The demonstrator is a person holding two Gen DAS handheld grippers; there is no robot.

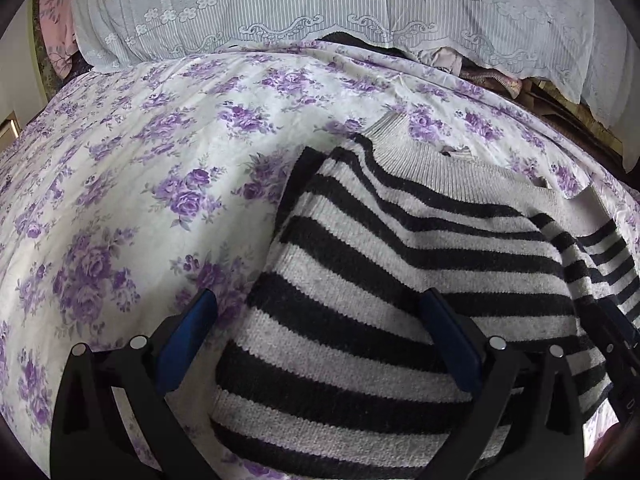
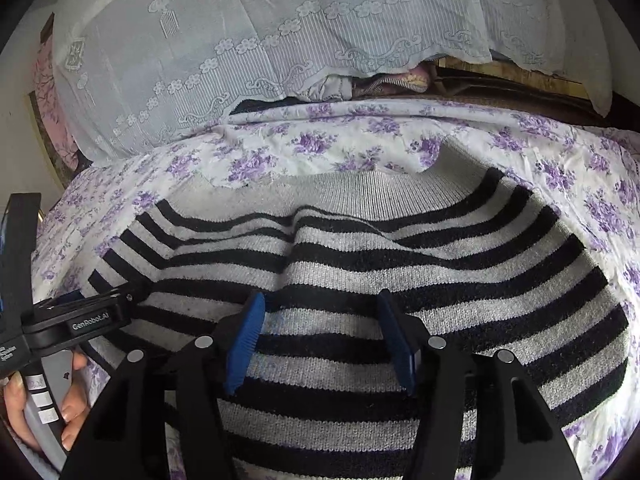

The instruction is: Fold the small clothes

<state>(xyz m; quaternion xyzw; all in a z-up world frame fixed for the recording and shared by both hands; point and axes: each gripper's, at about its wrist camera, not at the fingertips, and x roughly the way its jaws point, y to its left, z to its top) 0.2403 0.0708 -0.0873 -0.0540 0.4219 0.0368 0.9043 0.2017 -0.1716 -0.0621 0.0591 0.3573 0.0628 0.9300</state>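
Observation:
A knit sweater with black and grey stripes and a plain grey ribbed band at its far edge lies on a white bedsheet printed with purple flowers. My left gripper hovers open over the sweater's left edge; one blue pad is above the sheet, the other above the stripes. In the right wrist view the sweater fills the middle. My right gripper stands open just above it, with nothing pinched between its blue pads. The left gripper shows at that view's left edge, held by a hand.
A white lace cloth drapes over a pile along the far side of the bed. Bunched fabrics peek out beneath it. Pink flowered fabric hangs at far left. A brown wooden edge runs at far right.

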